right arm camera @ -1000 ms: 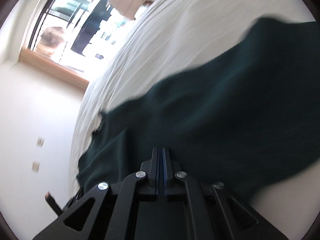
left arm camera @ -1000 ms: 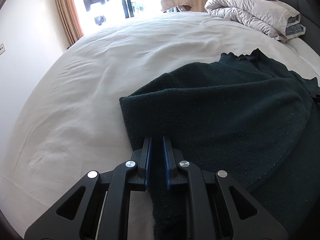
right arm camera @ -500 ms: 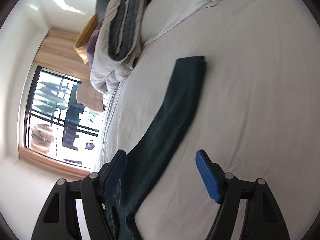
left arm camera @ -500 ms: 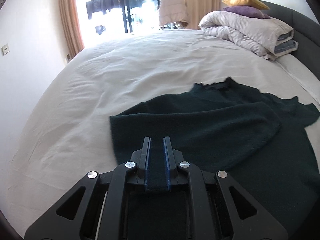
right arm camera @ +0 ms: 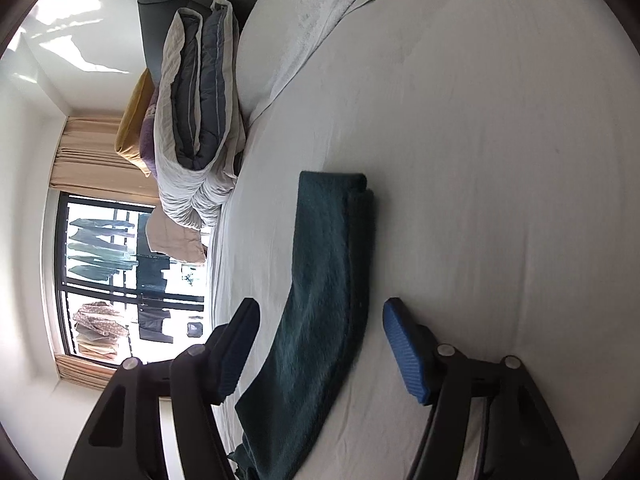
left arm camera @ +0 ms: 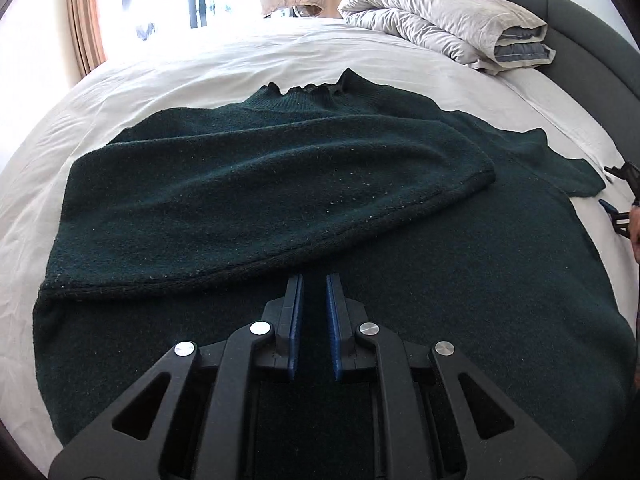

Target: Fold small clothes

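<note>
The dark green sweater (left arm camera: 280,184) lies spread on the white bed sheet (left arm camera: 168,76), ahead of and beneath the left gripper (left arm camera: 313,312); one sleeve (left arm camera: 260,200) is already folded across the body, running from the far right of the tool down to its near left, with its cuff end (left arm camera: 476,172) to the right; the collar (left arm camera: 308,92) points away from the tool. The left gripper's blue pads (left arm camera: 332,320) stand close together with a narrow slot between them; dark knit shows in that slot, but whether it is pinched or merely lies below, I cannot tell. Far beyond, to the right, sits a rolled grey duvet (left arm camera: 452,28).

On the right, the right gripper (right arm camera: 320,344) is spread wide and holds nothing; the other sleeve (right arm camera: 320,300) runs straight ahead between its fingers, lying flat on the sheet, its cuff (right arm camera: 336,184) at the far end.

The knit looks thick, soft and limp, fairly heavy for cloth; it should drape and sag rather than hold shape, and its fuzzy surface should grip the pads well, so slipping seems unlikely. A sensible hold for the right tool, in my judgement, is near the cuff or mid-sleeve edge, pinching both layers; lifting high enough that the sleeve clears the sheet and does not drag the body askew.
</note>
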